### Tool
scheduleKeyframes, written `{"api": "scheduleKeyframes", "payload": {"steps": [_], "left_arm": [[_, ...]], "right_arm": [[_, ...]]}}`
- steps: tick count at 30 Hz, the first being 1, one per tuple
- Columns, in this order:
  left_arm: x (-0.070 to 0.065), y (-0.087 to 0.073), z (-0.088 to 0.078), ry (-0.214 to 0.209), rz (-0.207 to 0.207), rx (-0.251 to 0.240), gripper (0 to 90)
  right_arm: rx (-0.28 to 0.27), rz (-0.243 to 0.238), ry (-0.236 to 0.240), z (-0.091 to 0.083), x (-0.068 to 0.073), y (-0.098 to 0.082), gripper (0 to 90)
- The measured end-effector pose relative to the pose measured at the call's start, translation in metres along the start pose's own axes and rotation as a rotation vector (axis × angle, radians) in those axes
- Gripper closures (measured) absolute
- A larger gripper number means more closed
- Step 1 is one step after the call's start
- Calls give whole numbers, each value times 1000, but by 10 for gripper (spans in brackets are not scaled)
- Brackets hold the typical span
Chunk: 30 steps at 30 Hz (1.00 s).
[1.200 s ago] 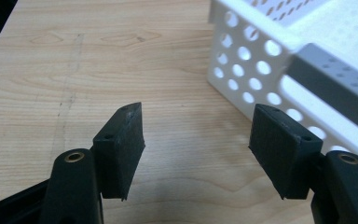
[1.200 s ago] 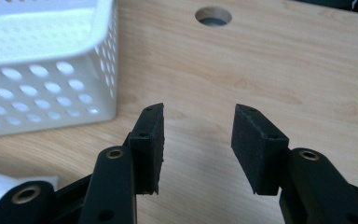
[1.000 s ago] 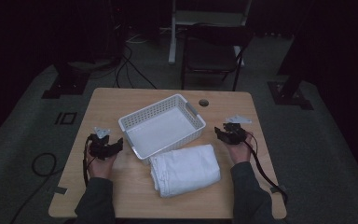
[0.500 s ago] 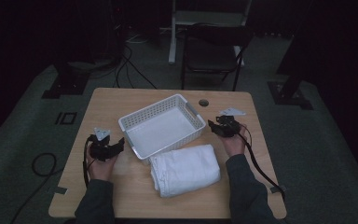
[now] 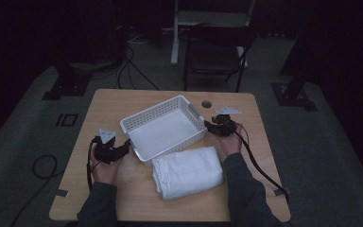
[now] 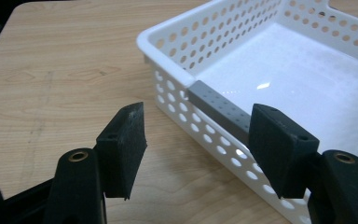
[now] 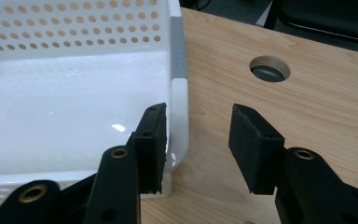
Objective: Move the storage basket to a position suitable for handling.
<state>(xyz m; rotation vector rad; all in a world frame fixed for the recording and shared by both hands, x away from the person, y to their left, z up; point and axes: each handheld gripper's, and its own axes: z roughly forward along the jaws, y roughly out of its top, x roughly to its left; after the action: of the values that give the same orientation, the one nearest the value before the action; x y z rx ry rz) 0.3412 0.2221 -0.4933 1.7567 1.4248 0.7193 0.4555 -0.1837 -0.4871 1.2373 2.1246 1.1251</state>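
High view, left edge: the left gripper (image 5: pixel 124 150) lies low on the wooden table (image 5: pixel 108 101), jaws pointing at the near-left end of the white basket (image 5: pixel 163 126).
Left gripper view: the jaws stand apart — one pad (image 6: pixel 123 147) over bare wood, the other pad (image 6: pixel 279 149) over the basket's wall, with the grey handle strip (image 6: pixel 219 111) between them, and neither pad presses on it.
Basket: it sits slantwise at the middle of the table, its floor bare and white, its walls perforated.
Towel: a folded white towel (image 5: pixel 187 171) lies just in front of the basket, on the person's side, between the two forearms.
High view, right side: the right gripper (image 5: pixel 209 126) is at the basket's right end, just beside the rim.
Right gripper view: the jaws are spread — one over the inside of the basket by its end rim, the other over the wood; whether the inner pad touches the rim is unclear.
Table hole: a round hole (image 7: pixel 269 69) lies beyond the right jaws.
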Motion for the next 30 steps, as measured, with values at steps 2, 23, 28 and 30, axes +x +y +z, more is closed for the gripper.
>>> {"api": "scheduleKeyframes", "payload": {"steps": [2,23,28,30], "left_arm": [[-2,0,0,1,7,0,367],[-19,0,-4,-93,42,25,363],[-21,1,-3,-67,66,23,380],[-20,1,-2,-65,66,22,381]], "right_arm": [[3,0,4,3,1,1,564],[43,-11,4,15,4,2,652],[43,-10,10,16,4,2,678],[44,-12,15,16,4,2,690]]}}
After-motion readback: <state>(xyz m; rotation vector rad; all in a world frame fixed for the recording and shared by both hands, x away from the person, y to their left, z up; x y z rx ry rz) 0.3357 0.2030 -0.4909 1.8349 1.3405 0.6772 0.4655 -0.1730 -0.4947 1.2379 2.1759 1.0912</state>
